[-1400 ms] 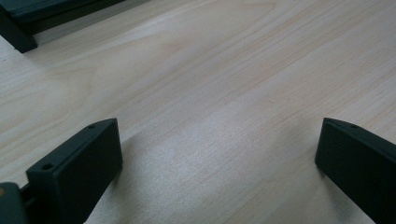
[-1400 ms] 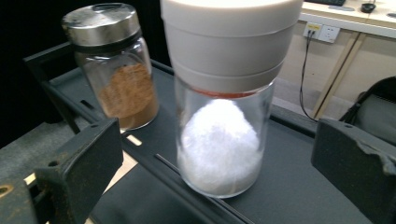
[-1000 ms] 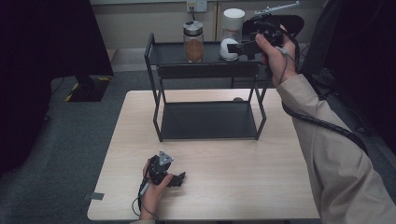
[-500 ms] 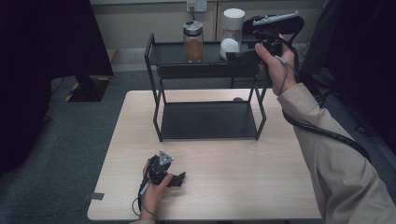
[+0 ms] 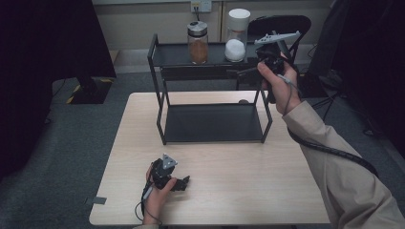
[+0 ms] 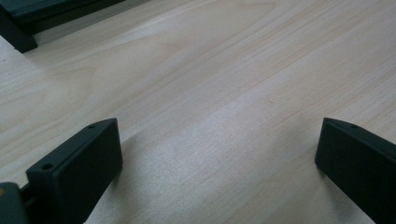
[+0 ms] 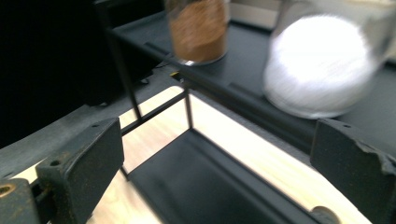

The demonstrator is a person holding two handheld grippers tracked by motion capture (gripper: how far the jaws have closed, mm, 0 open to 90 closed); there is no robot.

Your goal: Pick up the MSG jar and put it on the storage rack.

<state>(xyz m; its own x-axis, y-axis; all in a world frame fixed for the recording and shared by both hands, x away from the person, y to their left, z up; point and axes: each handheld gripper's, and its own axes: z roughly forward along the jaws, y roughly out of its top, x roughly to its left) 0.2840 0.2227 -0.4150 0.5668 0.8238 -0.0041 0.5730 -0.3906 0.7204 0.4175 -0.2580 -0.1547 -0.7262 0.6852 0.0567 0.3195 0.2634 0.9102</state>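
Salt jar [image 5: 237, 36] on top shelf of black rack [image 5: 157, 86], right end, upright, long axis vertical; spice jar [image 5: 197, 43] beside it to the left, apart. High view: right gripper [image 5: 246, 71] held up at shelf height, just off the rack's right front corner, jaws pointing left and slightly toward the jar, not touching it. Jar sits just beyond and a bit above the jaw tips. Left gripper [image 5: 185, 181] resting low on table [image 5: 248, 191] near the front edge, well apart from the rack, so right hand clearly the nearer one.

Left gripper view: jaws spread wide, nothing between them, bare wood table [image 6: 210, 84] underneath, rack foot [image 6: 18, 35] at top left corner.

Right gripper view: jaws spread wide, empty. Salt jar [image 7: 322, 65] blurred, up and right of the gap centre, above the right jaw; spice jar [image 7: 198, 28] up and centre-left. Lower shelf [image 7: 201, 182] visible through the gap. Judged next: swing right and up to centre the jar body between jaws, approach horizontal across its vertical axis.
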